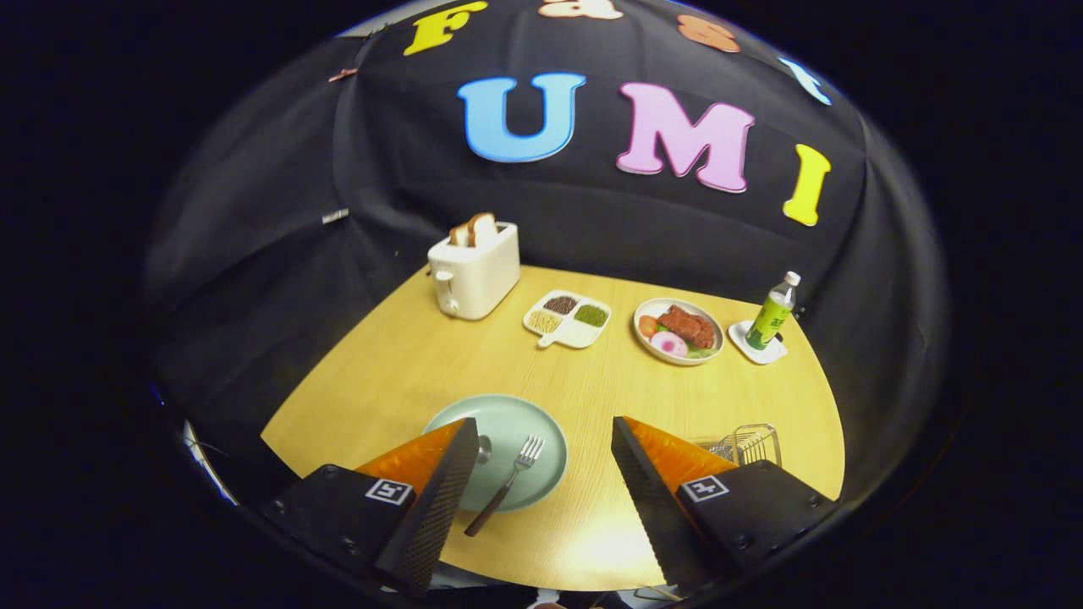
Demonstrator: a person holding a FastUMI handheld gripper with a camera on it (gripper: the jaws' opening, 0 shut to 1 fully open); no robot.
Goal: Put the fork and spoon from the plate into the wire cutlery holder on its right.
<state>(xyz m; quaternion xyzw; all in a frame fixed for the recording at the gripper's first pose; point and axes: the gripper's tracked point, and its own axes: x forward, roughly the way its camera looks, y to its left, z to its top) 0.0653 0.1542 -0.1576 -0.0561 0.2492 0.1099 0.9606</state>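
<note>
Two wide-spread fingers of the hand-held gripper [541, 440] flank the fork [508, 484] on the plate [541, 431].

The gripper [541, 440] hangs open above the table [406, 364]. Between its fingers lies the fork [508, 482] on the plate [508, 423]; the spoon [484, 448] touches the left finger; the wire holder [744, 444] sits behind the right finger.

The gripper view rides above the table's [406, 364] near edge, looking down and forward toward the booth wall. The gripper [546, 436], fingers spread wide, frames the plate [508, 419] close below; the toaster [474, 269] stands far beyond the plate.
</note>
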